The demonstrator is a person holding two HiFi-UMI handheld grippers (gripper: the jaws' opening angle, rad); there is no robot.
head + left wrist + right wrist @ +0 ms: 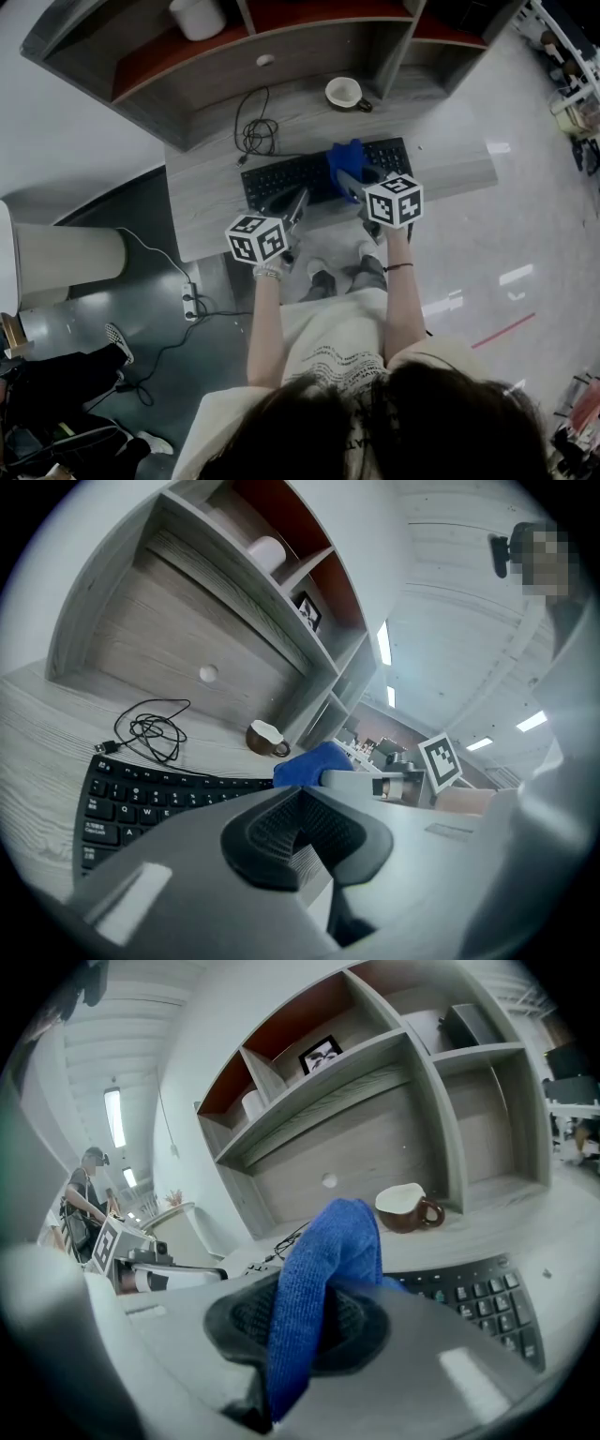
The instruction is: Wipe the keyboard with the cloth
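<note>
A black keyboard (291,175) lies on the grey wooden desk (208,211). A blue cloth (344,163) hangs over the keyboard's right half, and my right gripper (352,189) is shut on it. In the right gripper view the cloth (328,1255) is pinched between the pads of that gripper (309,1316) and bulges up above the keyboard (478,1302). My left gripper (294,206) hovers at the keyboard's front edge, left of the cloth. Its jaws (300,797) are shut with nothing in them, over the keyboard (141,794).
A brown cup (345,93) stands behind the keyboard by the shelf unit (281,47). A coiled black cable (255,133) lies behind the keyboard's left end. A white cylinder (197,17) sits on a shelf. A power strip (190,300) lies on the floor.
</note>
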